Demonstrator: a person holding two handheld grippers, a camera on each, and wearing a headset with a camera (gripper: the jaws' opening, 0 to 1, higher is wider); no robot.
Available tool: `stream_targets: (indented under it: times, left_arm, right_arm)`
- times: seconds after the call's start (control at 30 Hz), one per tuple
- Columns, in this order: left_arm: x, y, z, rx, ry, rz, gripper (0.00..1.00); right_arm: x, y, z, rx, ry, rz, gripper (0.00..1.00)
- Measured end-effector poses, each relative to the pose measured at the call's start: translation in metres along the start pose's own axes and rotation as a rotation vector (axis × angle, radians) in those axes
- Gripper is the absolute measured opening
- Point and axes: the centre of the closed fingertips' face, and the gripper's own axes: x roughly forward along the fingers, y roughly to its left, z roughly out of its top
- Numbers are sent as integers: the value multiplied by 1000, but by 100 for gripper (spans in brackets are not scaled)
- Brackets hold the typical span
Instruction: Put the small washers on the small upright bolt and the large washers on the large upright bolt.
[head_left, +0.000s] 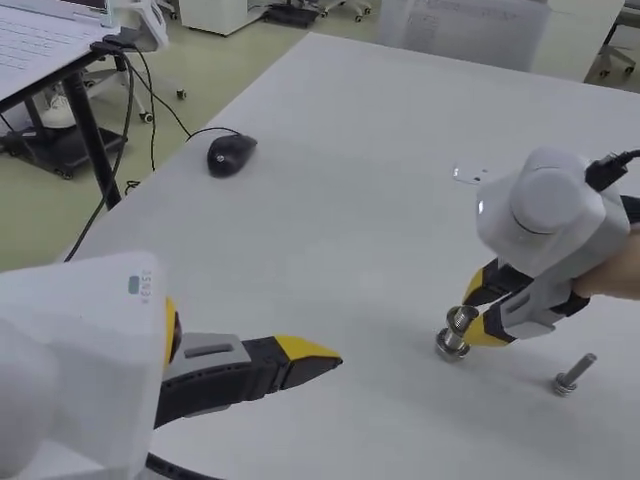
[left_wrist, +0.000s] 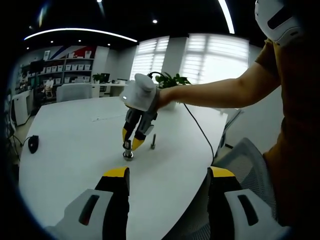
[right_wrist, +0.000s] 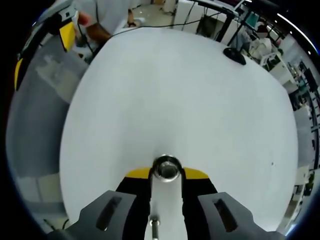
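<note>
Black mouse on white table

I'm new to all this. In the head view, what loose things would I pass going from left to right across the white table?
Black computer mouse → thick silver threaded bolt, standing upright → thinner silver bolt.
</note>
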Motion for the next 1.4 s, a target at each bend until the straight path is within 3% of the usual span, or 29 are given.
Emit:
stream_targets:
  times: [0.5,0.9,1.27,1.4]
  left_arm:
    - [-2,7,-3,-12,1,8,62]
    - [-2,8,-5,-15,5,9,62]
    - [-2,7,-3,-6,0,8,62]
    - [-4,7,5,-6,-43,4,62]
  right_arm:
    - [26,-1,-12,28,11,29,23]
    - [31,1,-13,19,-16,16,25]
    - [5,5,-14,36,-61,-34,30]
    - [-11,16,-15,38,-81,-57,31]
